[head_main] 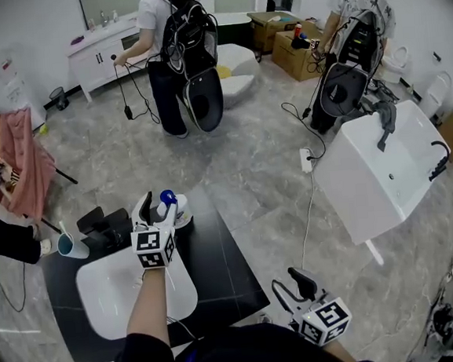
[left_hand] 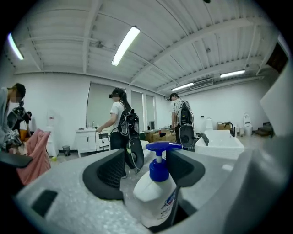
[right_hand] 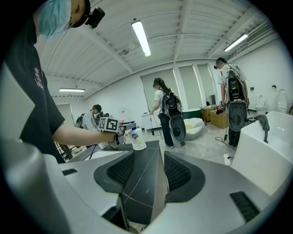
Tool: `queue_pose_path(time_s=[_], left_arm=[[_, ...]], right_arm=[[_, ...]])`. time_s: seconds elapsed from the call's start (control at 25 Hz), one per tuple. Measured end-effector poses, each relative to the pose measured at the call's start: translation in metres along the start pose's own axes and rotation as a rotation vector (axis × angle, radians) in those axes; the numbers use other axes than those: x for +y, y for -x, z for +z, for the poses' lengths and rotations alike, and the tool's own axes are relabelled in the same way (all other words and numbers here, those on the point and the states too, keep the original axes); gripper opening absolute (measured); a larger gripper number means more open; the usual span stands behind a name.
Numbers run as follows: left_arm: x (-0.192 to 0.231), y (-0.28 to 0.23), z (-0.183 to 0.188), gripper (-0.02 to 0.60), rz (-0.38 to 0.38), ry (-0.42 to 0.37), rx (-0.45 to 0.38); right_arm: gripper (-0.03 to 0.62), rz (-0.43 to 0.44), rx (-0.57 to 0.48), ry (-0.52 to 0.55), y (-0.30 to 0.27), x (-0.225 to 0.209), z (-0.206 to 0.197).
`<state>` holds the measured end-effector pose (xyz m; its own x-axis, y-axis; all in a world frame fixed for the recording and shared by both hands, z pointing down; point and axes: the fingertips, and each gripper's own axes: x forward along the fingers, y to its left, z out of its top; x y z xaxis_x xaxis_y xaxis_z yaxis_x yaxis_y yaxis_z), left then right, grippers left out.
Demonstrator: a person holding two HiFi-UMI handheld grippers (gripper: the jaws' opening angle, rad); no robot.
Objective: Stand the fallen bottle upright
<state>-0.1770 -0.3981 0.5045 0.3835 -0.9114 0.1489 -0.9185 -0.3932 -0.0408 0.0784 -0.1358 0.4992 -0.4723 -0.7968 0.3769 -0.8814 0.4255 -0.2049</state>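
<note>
A white pump bottle (head_main: pixel 177 213) with a blue pump head stands upright on the black counter (head_main: pixel 218 264), at its far edge. My left gripper (head_main: pixel 158 209) reaches level around it. In the left gripper view the bottle (left_hand: pixel 153 192) is between the jaws of that gripper (left_hand: pixel 147 168); a gap shows beside the left pad (left_hand: pixel 110 171), and the pads do not press on it. My right gripper (head_main: pixel 292 287) hangs off the counter's near right corner, open and empty (right_hand: pixel 149 171). From there the bottle (right_hand: pixel 137 138) is seen upright.
A white basin (head_main: pixel 118 296) is set into the counter, with a light blue cup (head_main: pixel 71 247) and black objects (head_main: pixel 104 224) at its far left. A white tub (head_main: pixel 383 170) stands to the right. Two people with backpacks (head_main: pixel 187 46) are farther back; cables lie on the floor.
</note>
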Motion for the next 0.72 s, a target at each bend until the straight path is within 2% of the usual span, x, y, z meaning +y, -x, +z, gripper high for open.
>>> queue_pose_path(time_s=[0.2, 0.28, 0.52, 0.72], left_arm=[[-0.009, 0.001, 0.006, 0.281, 0.006, -0.238, -0.009], [-0.013, 0.001, 0.008, 0.279, 0.001, -0.306, -0.006], [-0.019, 0.001, 0.005, 0.281, -0.009, -0.438, -0.006], [-0.026, 0.004, 0.005, 0.285, -0.014, -0.462, -0.004]], right_arm=[[0.196, -0.006, 0.010, 0.000, 0.002, -0.003, 0.001], [0.195, -0.008, 0.010, -0.003, 0.002, -0.004, 0.001], [0.196, -0.011, 0.017, -0.013, 0.003, -0.004, 0.001], [0.196, -0.009, 0.014, -0.014, 0.006, -0.007, 0.000]])
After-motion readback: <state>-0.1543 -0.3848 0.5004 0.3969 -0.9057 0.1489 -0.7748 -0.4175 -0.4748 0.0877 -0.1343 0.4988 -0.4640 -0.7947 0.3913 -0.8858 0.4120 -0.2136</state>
